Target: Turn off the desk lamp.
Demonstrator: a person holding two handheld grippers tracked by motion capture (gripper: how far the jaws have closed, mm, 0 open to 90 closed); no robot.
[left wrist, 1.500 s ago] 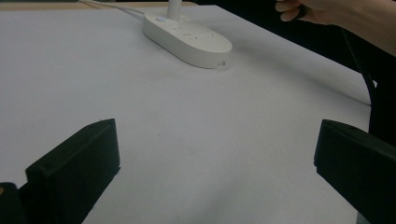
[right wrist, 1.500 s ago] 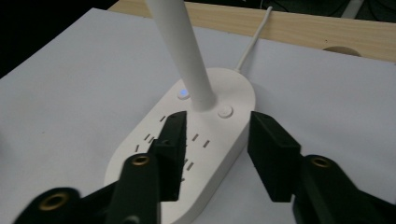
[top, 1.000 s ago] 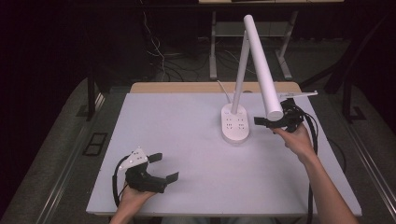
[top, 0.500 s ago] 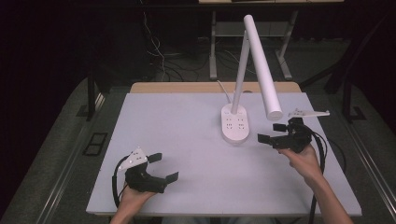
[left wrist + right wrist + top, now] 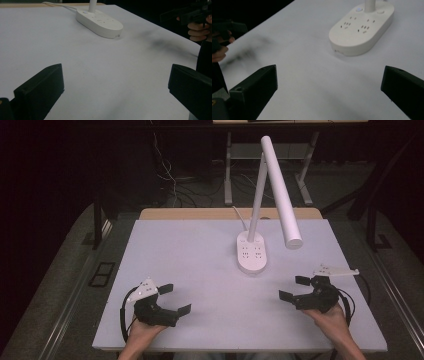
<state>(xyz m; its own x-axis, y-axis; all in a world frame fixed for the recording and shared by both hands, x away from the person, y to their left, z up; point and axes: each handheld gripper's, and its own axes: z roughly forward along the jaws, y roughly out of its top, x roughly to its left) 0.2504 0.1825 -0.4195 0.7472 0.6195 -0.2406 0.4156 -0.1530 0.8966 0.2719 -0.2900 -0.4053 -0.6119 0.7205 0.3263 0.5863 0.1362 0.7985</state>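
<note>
Lamp (image 5: 260,215) work is what we have in hand, and doing it well means coming at the white base (image 5: 251,252) squarely, since its oval body carries sockets and small buttons near the stem, and a skewed touch could, we judge, slide it on the smooth table (image 5: 200,245). We would steady the base with one gripper before the other nudges the tilted head (image 5: 281,195), because the long bar gives leverage enough to tip the whole lamp. The lamp stands toward the far right of the table, its cord running off the back edge. Our right gripper (image 5: 295,289) sits low near the front edge, on the near side of the base and apart from it, jaws spread wide and pinching nothing; in the right gripper view the base (image 5: 362,27) lies ahead between the jaws. Our left gripper (image 5: 175,298) rests at the front left, well apart from the lamp, jaws likewise spread and empty, pointing across toward the base (image 5: 100,21). Both forearms come in low, wrists level.
</note>
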